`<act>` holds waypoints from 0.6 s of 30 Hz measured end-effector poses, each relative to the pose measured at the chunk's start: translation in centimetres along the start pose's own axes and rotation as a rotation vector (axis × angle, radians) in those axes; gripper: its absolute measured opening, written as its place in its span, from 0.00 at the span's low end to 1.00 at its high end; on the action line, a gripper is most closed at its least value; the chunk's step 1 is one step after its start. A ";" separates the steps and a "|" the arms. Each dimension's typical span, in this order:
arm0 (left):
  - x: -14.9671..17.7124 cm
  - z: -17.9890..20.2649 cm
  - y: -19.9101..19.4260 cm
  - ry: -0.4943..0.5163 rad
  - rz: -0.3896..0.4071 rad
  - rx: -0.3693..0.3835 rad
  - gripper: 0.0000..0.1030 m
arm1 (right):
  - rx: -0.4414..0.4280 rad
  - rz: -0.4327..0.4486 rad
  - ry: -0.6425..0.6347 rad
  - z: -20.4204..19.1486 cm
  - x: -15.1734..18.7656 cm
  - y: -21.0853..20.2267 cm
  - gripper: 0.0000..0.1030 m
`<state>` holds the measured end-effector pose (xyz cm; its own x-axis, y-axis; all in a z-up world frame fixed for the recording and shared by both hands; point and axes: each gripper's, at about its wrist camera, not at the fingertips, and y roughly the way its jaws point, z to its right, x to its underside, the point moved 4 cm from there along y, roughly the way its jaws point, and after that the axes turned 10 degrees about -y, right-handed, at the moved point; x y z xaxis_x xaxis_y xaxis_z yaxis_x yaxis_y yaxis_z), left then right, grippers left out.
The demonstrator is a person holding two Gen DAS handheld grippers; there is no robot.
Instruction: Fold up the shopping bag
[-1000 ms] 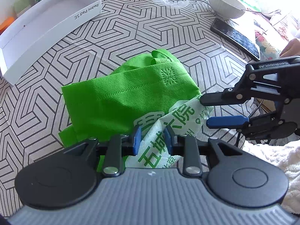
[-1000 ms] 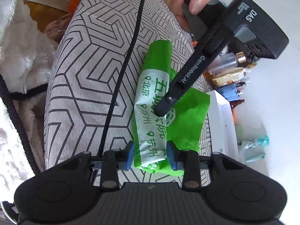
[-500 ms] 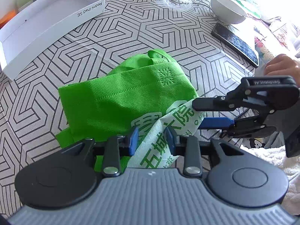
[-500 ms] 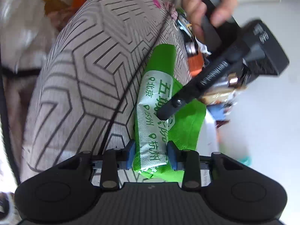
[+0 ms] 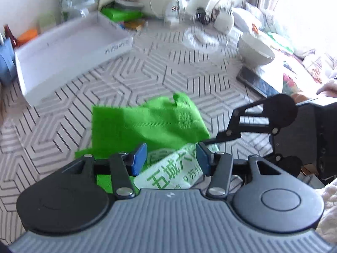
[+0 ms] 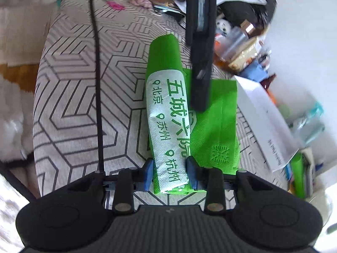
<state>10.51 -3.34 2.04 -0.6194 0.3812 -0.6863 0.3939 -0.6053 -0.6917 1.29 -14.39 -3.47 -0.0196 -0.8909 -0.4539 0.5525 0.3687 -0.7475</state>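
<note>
The green non-woven shopping bag was laid partly folded on the patterned tablecloth. Its white printed panel with green Chinese characters had been rolled into a narrow strip along one edge, over the flat green part.

Green Chinese print on the white panel of the green shopping bag: large 五城六院 along the fold, smaller city names with pin marks, 北京, 苏州, 杭州. Same print partly seen from the left wrist view on the bag: 五城 plus start of 苏州, rest cut off by the fingers. Dark print on the side of the white box and on its edge in the right wrist view, too blurred to read.
</note>
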 end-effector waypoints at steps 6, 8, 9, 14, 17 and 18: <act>2.5 3.9 -2.1 0.310 0.079 -0.150 0.58 | -0.191 0.016 0.330 4.3 1.2 0.9 0.34; 3.8 4.6 -1.1 0.391 0.031 -0.180 0.58 | -0.252 0.022 0.453 5.7 2.1 1.1 0.34; 4.4 4.7 -0.4 0.431 -0.003 -0.212 0.58 | -0.280 0.025 0.510 6.3 2.5 1.3 0.34; 5.0 4.7 1.1 0.544 -0.009 -0.309 0.57 | -0.458 0.064 0.892 9.7 6.1 2.4 0.34; 3.9 4.3 1.6 0.528 0.012 -0.273 0.57 | -0.555 0.087 1.058 11.0 8.1 3.2 0.34; 3.5 4.2 1.8 0.521 0.018 -0.257 0.57 | -0.587 0.094 1.108 11.3 8.7 3.4 0.34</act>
<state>6.22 -6.01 -0.65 -0.2205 0.7054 -0.6736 0.5935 -0.4511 -0.6666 12.41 -23.90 -4.54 -0.8457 -0.2587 -0.4668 0.1418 0.7343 -0.6638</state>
